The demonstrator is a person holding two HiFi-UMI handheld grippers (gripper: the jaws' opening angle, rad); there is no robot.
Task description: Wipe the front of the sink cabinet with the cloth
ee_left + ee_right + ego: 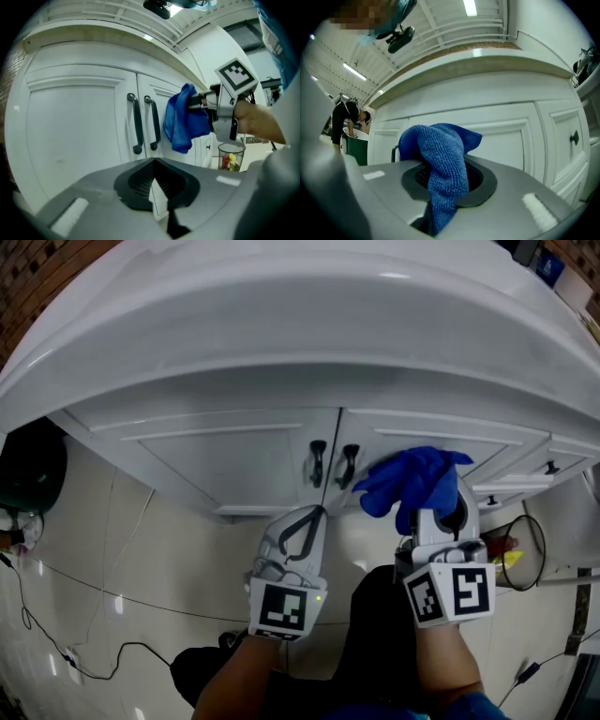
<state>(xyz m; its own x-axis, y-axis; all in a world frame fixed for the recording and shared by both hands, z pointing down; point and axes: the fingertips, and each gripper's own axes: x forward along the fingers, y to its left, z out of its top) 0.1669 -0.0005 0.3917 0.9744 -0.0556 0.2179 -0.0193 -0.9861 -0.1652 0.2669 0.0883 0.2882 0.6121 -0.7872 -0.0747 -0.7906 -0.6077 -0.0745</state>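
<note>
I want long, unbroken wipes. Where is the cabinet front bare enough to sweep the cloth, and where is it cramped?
Bare: the left door panel, left of the two dark handles; and the right door panel, between the cloth and the drawer knob. Cramped: the centre seam, where handles and cloth crowd together.

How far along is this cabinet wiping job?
It looks barely begun. Done: the blue cloth is clamped in the right gripper. In hand: the cloth is held up at the right door, beside the handles; I can't tell whether it touches. Left: probably the whole cabinet front, including the left door. The left gripper is shut and empty.
</note>
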